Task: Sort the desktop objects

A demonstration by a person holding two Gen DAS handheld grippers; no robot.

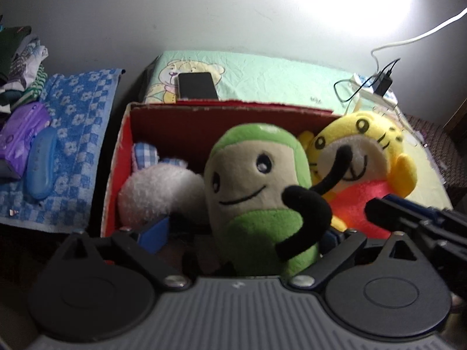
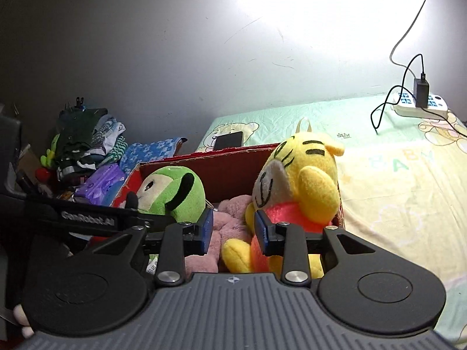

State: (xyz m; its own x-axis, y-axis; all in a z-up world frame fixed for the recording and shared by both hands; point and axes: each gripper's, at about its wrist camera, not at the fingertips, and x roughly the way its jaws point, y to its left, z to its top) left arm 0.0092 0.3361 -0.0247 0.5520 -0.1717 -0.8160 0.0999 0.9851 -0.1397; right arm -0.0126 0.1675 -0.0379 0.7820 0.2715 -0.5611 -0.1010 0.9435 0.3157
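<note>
Holding stock of one red cardboard box (image 1: 204, 122) on the baby-print bed sheet (image 2: 394, 175), we list its contents: a green plush doll (image 1: 256, 180), a yellow tiger plush (image 1: 362, 157), a white plush with checked ears (image 1: 157, 186), a pink plush (image 2: 233, 218).

Risks, as we judge them:
- The tiger plush sits high at the box's right wall and leans outward; a nudge could tip it over the rim.
- Both grippers crowd one box; they could collide.

Left gripper (image 1: 236, 233): jaws spread wide, the green doll standing between them; whether the pads press it we cannot tell.

Right gripper (image 2: 233, 230): jaws apart, gripping nothing; the tiger's lower body lies at the right pad (image 2: 261, 229), the pink plush behind the gap.

Also noted: phone (image 1: 197, 85), power strip (image 2: 420, 105), clothes pile (image 2: 84, 143).
</note>
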